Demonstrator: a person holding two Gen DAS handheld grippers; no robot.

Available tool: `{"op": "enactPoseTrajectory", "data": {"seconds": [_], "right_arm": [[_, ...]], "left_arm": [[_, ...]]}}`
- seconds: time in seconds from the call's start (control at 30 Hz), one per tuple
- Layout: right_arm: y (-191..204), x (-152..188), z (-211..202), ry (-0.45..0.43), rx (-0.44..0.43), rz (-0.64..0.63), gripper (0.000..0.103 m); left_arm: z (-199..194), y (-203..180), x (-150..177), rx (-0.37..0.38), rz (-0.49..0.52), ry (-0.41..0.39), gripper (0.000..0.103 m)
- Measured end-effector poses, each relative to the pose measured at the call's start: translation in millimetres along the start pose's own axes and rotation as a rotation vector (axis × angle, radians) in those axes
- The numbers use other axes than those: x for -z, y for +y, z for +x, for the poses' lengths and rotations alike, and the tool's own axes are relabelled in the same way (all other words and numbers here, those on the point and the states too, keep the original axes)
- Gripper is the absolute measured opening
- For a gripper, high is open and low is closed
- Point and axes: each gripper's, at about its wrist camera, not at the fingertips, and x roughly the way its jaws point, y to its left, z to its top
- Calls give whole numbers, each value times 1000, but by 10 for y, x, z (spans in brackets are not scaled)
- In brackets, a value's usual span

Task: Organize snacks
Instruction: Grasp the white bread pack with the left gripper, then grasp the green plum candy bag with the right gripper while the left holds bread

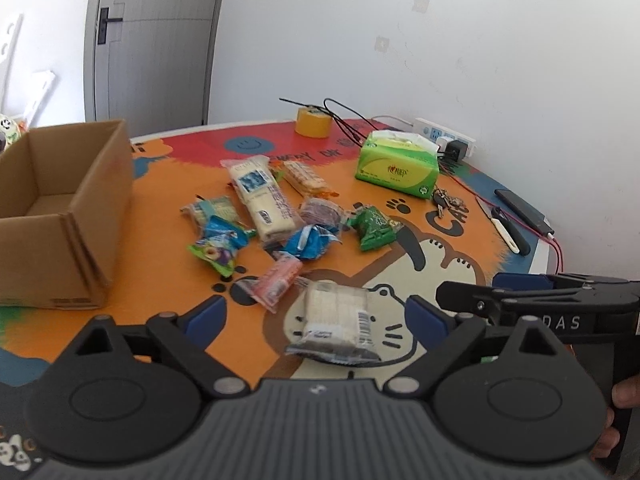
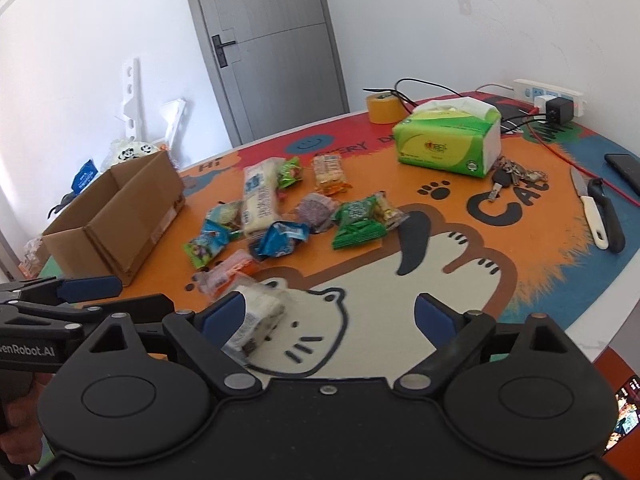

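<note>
Left wrist view had the cardboard box [image 1: 68, 208] sitting open-topped by the left edge of the counter [image 1: 452, 264], nothing showing on the bit of box floor you could see. Just right of it, around the middle of the counter, the snacks [image 1: 276, 216] lay in a loose heap: a long white cracker pack [image 1: 262, 196], a couple of blue wrappers, a pink one, a green bag [image 1: 374, 227]. One pale wafer pack [image 1: 334, 322] lay apart from the heap, closest to the near edge, right between the left tool [image 1: 316, 320] fingers. Those jaws stood wide apart, pads not touching the pack as far as I could tell.

Further right, a green tissue pack [image 1: 396, 164] sat toward the far edge with a tape roll [image 1: 313, 121] behind it, keys just beside it, and a knife [image 1: 500, 224] near the right edge.

Right wrist view: right tool [image 2: 328, 316] spread wide too, over the cat print, with the same wafer pack [image 2: 256, 320] next to its left finger, a bit blurry.
</note>
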Motion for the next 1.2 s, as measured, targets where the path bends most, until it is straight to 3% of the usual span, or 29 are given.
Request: {"op": "enactPoseTrajectory", "data": {"seconds": [0.47,0.77,0.83,1.2], "right_arm": [[-308,10,192,16,27,-8,84],[-477,45,294,27,-21,28,82],[-477,37,332,26,-28,33,82],[-498,-68,495,13,-56,40,82]], "left_arm": [[522,-237,-35,-4,-34,58,76],[755,-322,43,-82,23,109,68],[813,-320,72,-92,30,126,49],[686,-311,-115,-86,25,22,46]]}}
